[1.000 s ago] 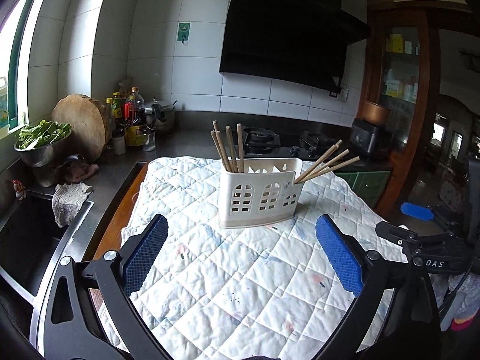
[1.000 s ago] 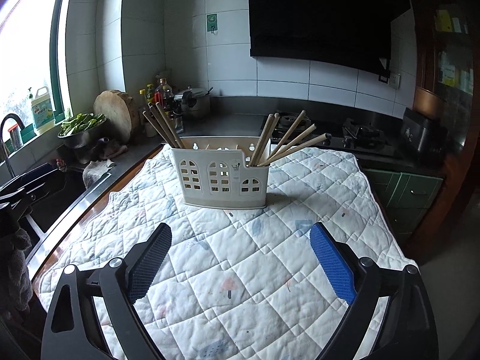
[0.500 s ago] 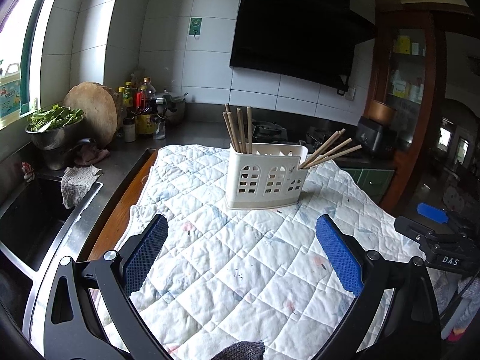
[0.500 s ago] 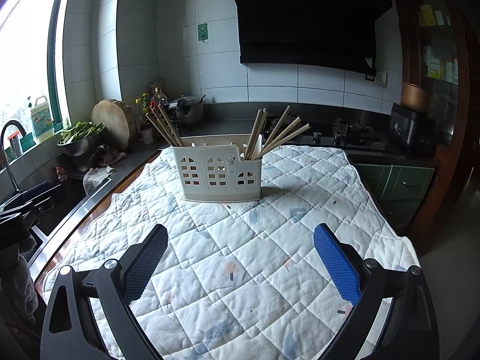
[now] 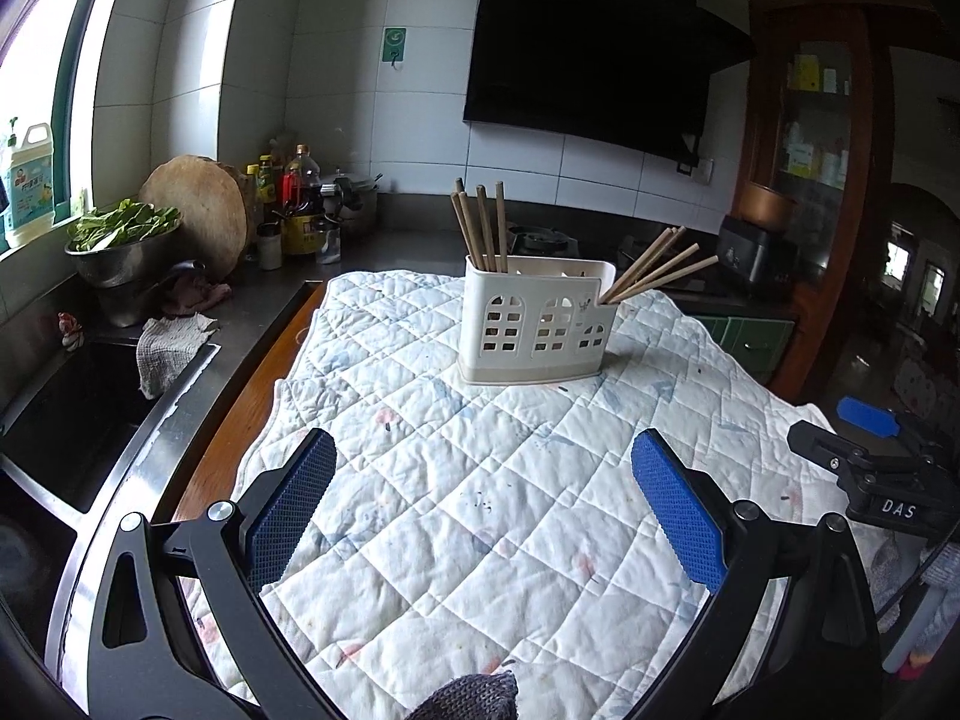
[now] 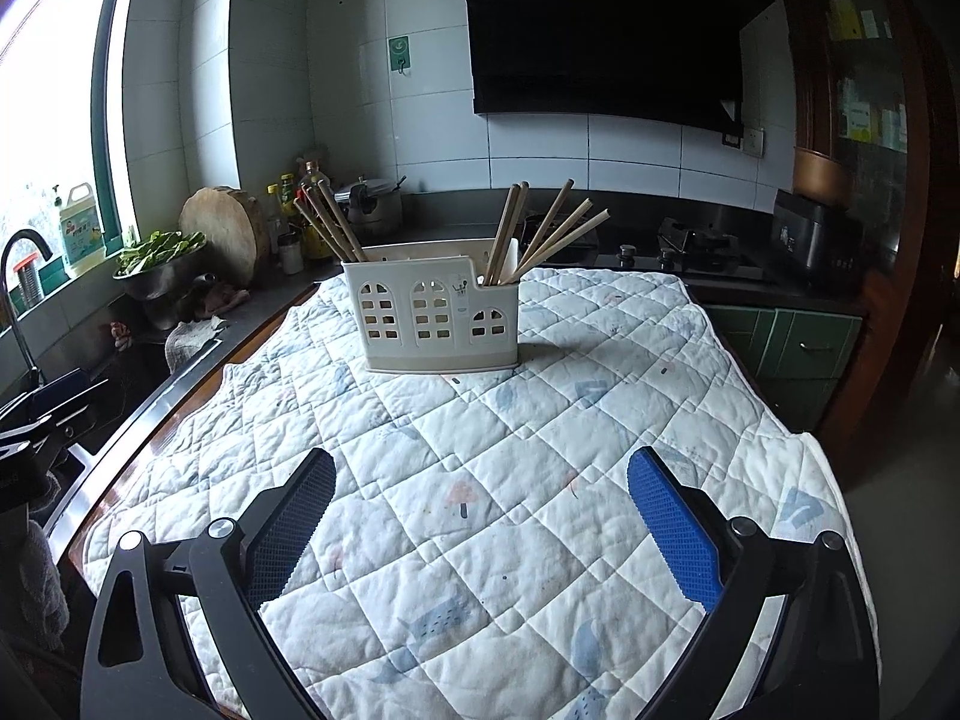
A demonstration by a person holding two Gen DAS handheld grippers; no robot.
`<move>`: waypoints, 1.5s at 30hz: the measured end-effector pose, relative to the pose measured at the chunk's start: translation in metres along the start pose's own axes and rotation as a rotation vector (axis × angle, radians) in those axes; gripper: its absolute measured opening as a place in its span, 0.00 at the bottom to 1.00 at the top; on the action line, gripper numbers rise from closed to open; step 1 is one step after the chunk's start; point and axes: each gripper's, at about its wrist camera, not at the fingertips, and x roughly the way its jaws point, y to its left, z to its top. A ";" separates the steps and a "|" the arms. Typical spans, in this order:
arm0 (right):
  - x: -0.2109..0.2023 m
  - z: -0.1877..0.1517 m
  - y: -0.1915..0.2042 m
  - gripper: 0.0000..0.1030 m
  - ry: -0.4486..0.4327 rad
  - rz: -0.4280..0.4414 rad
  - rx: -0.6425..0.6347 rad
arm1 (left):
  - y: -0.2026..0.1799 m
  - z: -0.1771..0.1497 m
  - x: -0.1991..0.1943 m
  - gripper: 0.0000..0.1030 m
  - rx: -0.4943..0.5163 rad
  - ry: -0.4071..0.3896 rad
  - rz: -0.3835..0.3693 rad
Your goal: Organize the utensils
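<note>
- Since a second ago, both tongs have been drawn back from the rack (image 5: pixel 537 324), which is now seen smaller and farther off in both wrist views; nothing on the table has been moved.
- The left tongs (image 5: pixel 483 507) are held wide apart with nothing between the blue pads; the right tongs (image 6: pixel 480 525) are likewise spread and empty.
- The withdrawal is judged to mean that the sorting is finished or nearly so, since no loose utensil is left lying on the quilt (image 5: pixel 480 480).
- One rack is counted, standing upright on the quilt toward the far edge of the table, well apart from both tongs.
- Chopsticks are found in two bunches: the left bunch (image 5: pixel 480 228) stands in the rack's left end compartment, the right bunch (image 6: pixel 543 228) leans outward from the right end compartment.
- About four sticks are counted in the left bunch and about five in the right; an exact count cannot be given, as some overlap.
- The middle compartment appears empty.
- One quilt is spread over the table.
</note>
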 end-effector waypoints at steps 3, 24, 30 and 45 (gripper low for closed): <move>-0.003 -0.001 0.001 0.92 -0.004 0.001 -0.005 | 0.001 -0.004 0.000 0.95 -0.007 0.012 0.003; -0.001 -0.008 0.007 0.92 0.010 -0.019 -0.045 | -0.007 -0.015 0.004 0.95 0.014 0.043 0.002; 0.000 -0.009 0.008 0.92 0.016 -0.021 -0.048 | -0.007 -0.017 0.006 0.95 0.006 0.055 -0.004; -0.001 -0.011 0.010 0.92 0.018 -0.016 -0.052 | -0.009 -0.019 0.006 0.95 0.007 0.062 -0.003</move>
